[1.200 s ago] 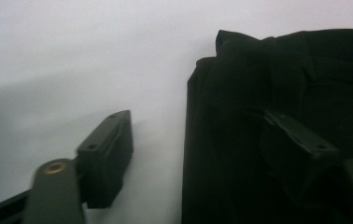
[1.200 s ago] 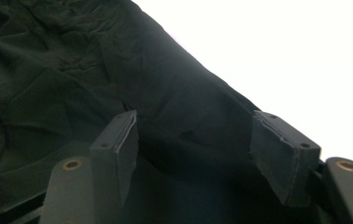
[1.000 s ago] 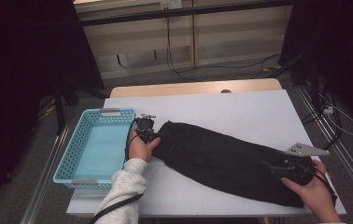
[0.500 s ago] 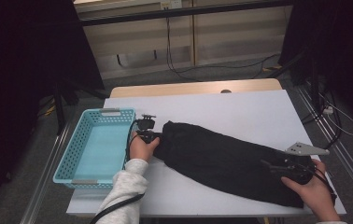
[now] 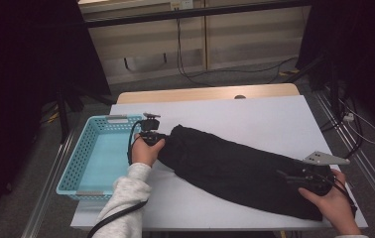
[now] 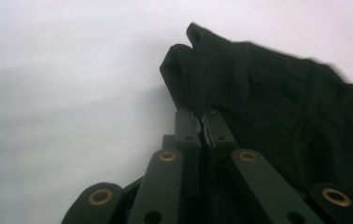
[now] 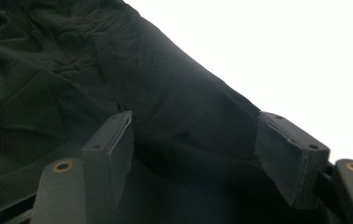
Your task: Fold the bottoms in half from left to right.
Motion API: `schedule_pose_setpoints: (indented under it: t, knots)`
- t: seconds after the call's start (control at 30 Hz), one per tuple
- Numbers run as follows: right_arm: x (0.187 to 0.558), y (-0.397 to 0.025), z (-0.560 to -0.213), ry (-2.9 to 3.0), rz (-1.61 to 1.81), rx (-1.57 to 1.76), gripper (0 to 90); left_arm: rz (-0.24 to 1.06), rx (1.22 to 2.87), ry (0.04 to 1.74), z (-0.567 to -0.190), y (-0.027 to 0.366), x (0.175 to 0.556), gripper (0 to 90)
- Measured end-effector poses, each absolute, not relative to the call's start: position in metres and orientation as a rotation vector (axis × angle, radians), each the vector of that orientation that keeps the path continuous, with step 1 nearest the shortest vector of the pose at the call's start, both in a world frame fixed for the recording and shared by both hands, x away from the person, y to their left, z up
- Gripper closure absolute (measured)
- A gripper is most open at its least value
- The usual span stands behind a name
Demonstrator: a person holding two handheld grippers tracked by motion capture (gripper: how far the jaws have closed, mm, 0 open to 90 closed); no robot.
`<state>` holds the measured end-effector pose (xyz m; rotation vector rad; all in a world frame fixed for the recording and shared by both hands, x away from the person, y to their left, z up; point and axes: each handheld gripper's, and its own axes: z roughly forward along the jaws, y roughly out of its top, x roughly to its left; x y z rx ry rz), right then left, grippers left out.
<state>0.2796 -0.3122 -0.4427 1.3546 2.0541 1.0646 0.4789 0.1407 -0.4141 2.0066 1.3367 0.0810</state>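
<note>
Blue basket [image 5: 101,158] blocks table's left edge; bare table [image 5: 255,116] beyond black cloth [image 5: 235,166] open.

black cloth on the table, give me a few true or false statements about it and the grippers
1. The left gripper has its jaws closed on an edge of the black cloth. True.
2. The right gripper is clamped shut on the cloth. False: its jaws stand wide apart, with the cloth lying between them.
3. The black cloth lies inside the blue basket. False: it lies stretched across the white table, to the right of the basket.
4. The two grippers are at opposite ends of the cloth. True.
5. The basket holds folded clothes. False: nothing can be seen in it.
</note>
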Motion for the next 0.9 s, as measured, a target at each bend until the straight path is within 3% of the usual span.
schedule_pose_setpoints:
  t: [0.43, 0.9]
  knots:
    - [0.278, -0.313, -0.442, 2.04, 1.066, 1.353, 24.2, 0.111, 2.01, 1.338, -0.389, 0.155, 0.49, 86.5]
    - [0.277, -0.316, -0.444, 2.039, 1.042, 1.371, 23.4, 0.118, 2.014, 1.354, -0.387, 0.164, 0.494, 86.5]
